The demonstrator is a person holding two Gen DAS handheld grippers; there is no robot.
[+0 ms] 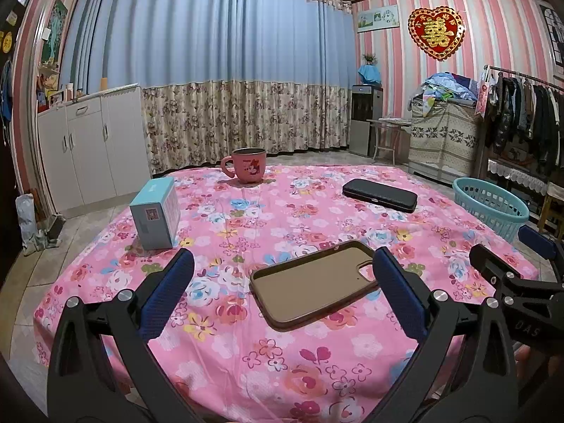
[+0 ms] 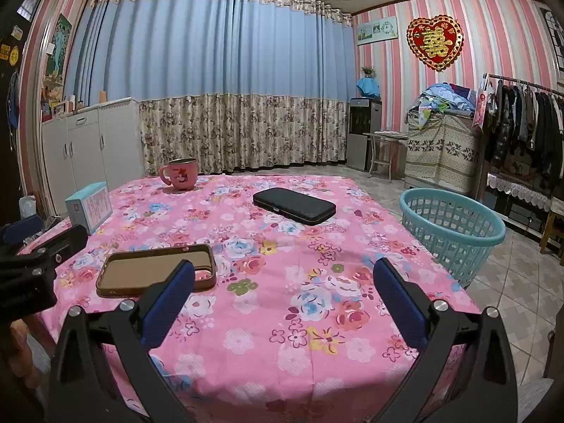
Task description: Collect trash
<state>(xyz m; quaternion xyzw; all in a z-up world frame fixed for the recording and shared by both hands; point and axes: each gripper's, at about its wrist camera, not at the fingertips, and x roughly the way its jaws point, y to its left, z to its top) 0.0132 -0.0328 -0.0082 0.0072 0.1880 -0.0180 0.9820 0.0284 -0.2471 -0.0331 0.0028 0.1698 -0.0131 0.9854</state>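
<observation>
We see a room with pink striped walls and a long blue curtain (image 1: pixel 211 35) over a floral lower band. A table under a pink flowered cloth (image 2: pixel 282 317) fills most of both views; its near edge is cut off by the frame and by our gripper arms. To its right, on the tiled floor, stands a teal slatted basket (image 2: pixel 454 236), just beside the table corner; in the left wrist view only part of it shows, behind the other gripper's frame. We cannot see its bottom.

On the cloth lie a brown phone case (image 1: pixel 313 282), flat and open side up, a black zipped case (image 2: pixel 294 206) farther back, a light blue box (image 1: pixel 155 211) upright at the left, and a pink mug (image 1: pixel 246 165) near the far edge. What counts as trash here is hard for us to tell.

Our left gripper (image 1: pixel 282 278) hovers with its blue pads wide apart, its right pad overlapping one corner of the phone case in the view; touching or not, we cannot say. Our right gripper (image 2: pixel 282 289) is likewise spread wide, over bare cloth, holding nothing.
</observation>
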